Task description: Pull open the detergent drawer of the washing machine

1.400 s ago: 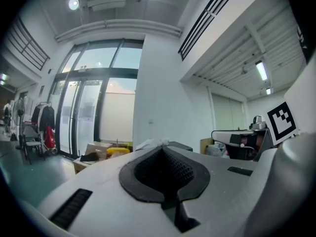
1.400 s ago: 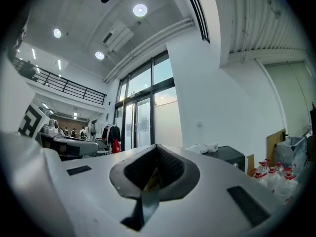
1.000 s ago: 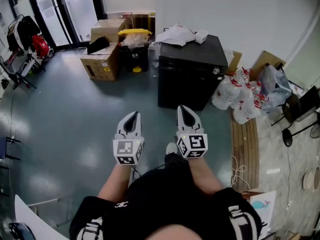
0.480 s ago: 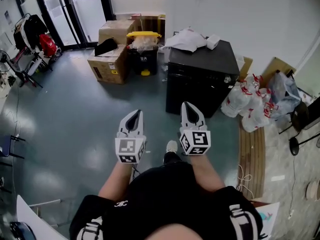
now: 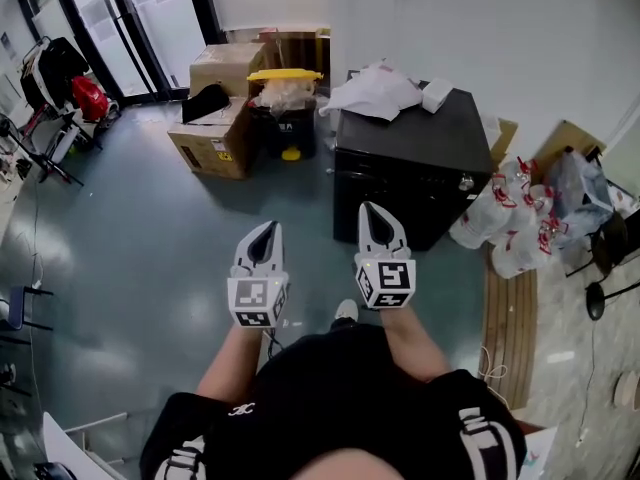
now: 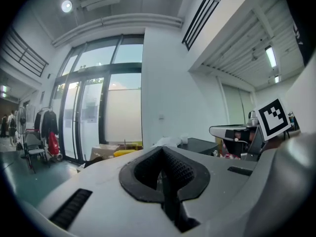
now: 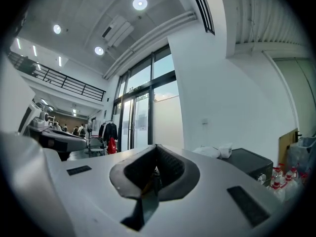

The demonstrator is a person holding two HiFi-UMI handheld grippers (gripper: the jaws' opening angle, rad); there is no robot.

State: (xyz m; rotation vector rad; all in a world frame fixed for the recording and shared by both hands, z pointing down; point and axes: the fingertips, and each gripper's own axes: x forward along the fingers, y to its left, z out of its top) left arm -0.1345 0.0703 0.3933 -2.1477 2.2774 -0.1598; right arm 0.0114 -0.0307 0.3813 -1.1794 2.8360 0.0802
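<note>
Facing: we stand near the washing machine (image 5: 420, 143), apart from it.
Left gripper (image 5: 265, 230): jaws closed, empty.
Right gripper (image 5: 372, 212): jaws closed, empty, nearer the machine.

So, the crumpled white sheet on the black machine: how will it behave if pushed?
The white sheet looks creased and thin, so it is probably floppy and light. Lying loose on the smooth black machine, it would likely slide or bunch up.

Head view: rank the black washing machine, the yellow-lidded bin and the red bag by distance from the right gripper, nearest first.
1. Black washing machine, just ahead of the right gripper.
2. Yellow-lidded bin, ahead and to the left, beside the machine.
3. Red bag, at the far left.
</note>
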